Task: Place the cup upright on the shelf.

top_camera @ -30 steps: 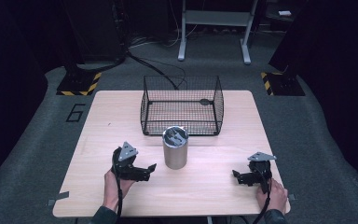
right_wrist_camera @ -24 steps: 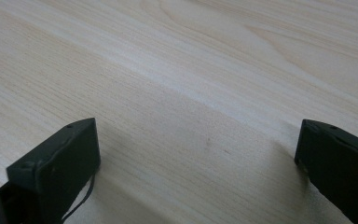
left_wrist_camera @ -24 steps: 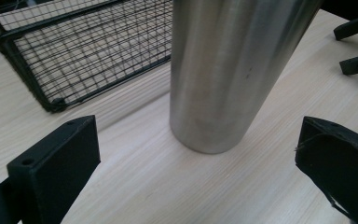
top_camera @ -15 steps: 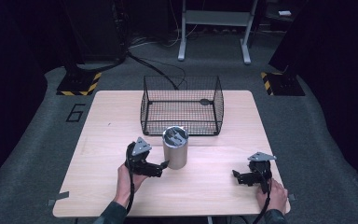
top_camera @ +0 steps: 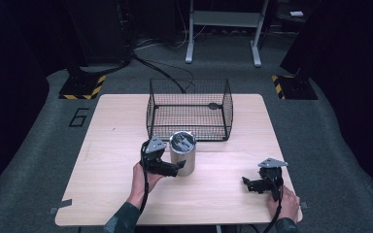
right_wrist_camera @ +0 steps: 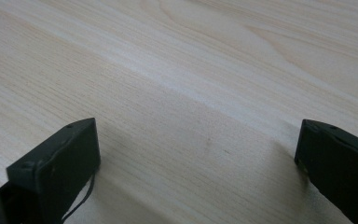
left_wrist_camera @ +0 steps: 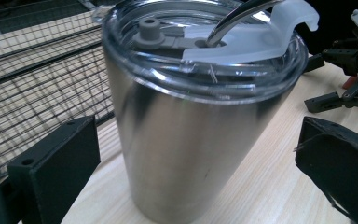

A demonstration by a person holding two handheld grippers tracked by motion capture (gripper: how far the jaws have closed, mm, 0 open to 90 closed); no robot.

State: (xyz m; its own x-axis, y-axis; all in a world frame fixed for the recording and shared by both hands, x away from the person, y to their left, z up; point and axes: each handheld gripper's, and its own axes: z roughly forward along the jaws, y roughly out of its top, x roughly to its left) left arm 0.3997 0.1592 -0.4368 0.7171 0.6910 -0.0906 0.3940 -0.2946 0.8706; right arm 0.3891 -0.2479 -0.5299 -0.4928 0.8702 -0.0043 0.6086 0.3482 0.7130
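Note:
A stainless steel tumbler [top_camera: 182,153] with a clear lid stands upright mid-table, just in front of the wire basket. In the left gripper view the tumbler [left_wrist_camera: 200,140] stands between the jaws with a gap on both sides. My left gripper [top_camera: 173,168] is open at the tumbler's left side, its jaws low around the body. My right gripper [top_camera: 250,184] rests open near the table's front right, over bare wood [right_wrist_camera: 196,93], with nothing between its jaws. The left gripper view catches the right gripper [left_wrist_camera: 349,79] farther off.
A black wire basket [top_camera: 189,109] sits at the back middle of the light wooden table [top_camera: 111,145], a small dark thing on its floor. Dark floor, stands and cables surround the table.
My left gripper has moved right and forward from the front left up to the tumbler, so its open jaws now straddle it. The right gripper has stayed put.

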